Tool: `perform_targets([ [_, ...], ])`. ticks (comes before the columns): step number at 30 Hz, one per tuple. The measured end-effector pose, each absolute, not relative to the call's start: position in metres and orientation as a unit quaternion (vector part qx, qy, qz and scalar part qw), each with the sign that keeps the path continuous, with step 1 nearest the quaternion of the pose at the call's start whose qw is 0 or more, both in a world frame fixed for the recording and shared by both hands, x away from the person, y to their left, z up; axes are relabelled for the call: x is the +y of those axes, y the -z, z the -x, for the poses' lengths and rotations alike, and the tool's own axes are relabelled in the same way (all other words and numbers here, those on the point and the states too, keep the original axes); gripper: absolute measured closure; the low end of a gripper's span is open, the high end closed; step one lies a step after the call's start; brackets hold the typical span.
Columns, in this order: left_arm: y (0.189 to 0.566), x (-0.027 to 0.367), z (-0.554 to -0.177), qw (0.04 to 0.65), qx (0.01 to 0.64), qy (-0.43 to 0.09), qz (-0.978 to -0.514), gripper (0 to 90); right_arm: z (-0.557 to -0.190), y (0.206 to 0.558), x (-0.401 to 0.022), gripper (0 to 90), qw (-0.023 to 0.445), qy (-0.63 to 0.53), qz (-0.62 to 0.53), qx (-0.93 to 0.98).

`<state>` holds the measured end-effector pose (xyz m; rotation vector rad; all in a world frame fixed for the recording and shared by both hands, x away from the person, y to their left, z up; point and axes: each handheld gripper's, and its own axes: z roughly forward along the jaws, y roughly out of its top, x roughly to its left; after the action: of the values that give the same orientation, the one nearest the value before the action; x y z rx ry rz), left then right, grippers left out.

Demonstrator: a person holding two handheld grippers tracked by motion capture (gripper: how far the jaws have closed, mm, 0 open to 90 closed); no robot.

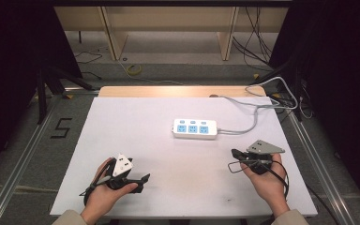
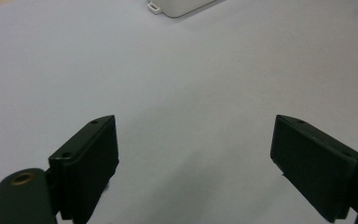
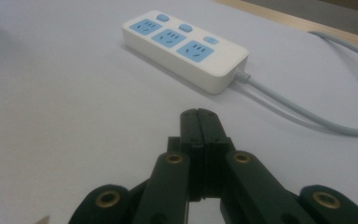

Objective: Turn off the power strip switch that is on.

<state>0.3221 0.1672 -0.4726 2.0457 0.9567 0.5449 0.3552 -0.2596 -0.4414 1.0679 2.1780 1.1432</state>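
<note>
The white plastic power strip with blue sockets lies flat near the middle of the white table, its grey cord running off to the upper right. The left tongs, at the lower left, are wide open with nothing between them. The right tongs, at the lower right, are shut tight and empty, pointing toward the strip but well apart from it.

In my left gripper view, the strip sits at the top edge, and I see just one white corner of it. In my right gripper view, its cord runs off the right edge. In the high view, my hand hides part of my left gripper, and the strip's sockets are too small to make out.
</note>
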Motion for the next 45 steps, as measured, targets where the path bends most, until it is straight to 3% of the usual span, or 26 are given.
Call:
perform_targets([
  [45, 0.473, 0.167, -0.322, 0.395, 0.374, -0.219, -0.81, 15.1, -0.392, 0.425, -0.237, 90.0, 0.225, -0.389, -0.387, 0.805],
])
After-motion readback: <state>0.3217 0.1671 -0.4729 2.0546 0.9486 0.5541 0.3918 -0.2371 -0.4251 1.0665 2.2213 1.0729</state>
